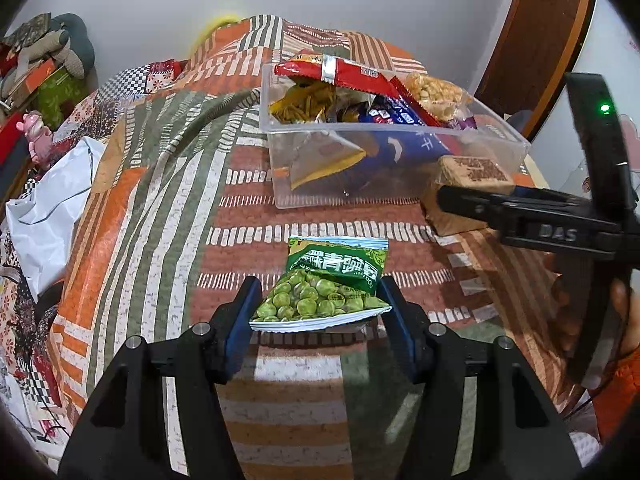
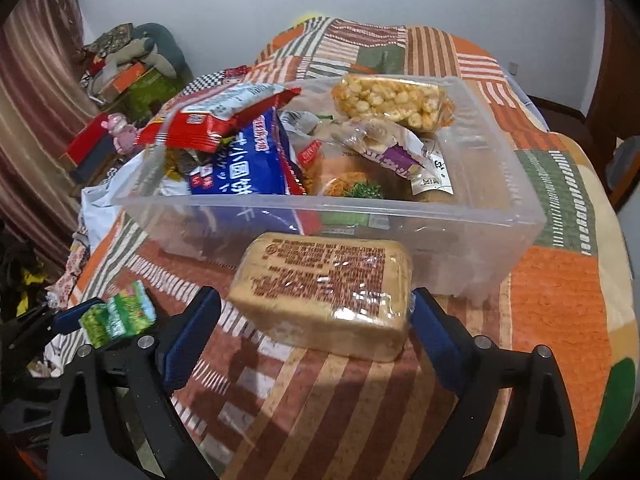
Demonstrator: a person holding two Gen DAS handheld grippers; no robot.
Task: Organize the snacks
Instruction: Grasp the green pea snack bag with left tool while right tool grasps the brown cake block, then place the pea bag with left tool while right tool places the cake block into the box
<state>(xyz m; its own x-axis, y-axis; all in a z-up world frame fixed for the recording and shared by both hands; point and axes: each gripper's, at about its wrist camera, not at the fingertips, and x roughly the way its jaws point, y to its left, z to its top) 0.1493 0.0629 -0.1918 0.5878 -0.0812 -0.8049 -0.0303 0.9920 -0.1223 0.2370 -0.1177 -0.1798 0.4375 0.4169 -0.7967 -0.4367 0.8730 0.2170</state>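
Observation:
A green packet of peas (image 1: 332,280) sits between the blue pads of my left gripper (image 1: 318,286), which is shut on its lower sides just above the quilt. The right wrist view shows the same green packet (image 2: 116,314) at the far left, held in that gripper. A brown, clear-wrapped block snack (image 2: 324,292) lies on the quilt in front of the clear plastic bin (image 2: 460,248). My right gripper (image 2: 314,296) is open around it, with a gap at the left pad. The bin (image 1: 276,160) holds several snack packets: red, blue, yellow, a puffed-corn bar.
A patchwork quilt (image 1: 168,200) covers the bed. A white plastic bag (image 1: 52,208), a pink toy (image 1: 38,136) and piled clutter lie off its left edge. A person's hand (image 1: 624,304) holds the right gripper at the right. A wooden door (image 1: 540,40) stands behind.

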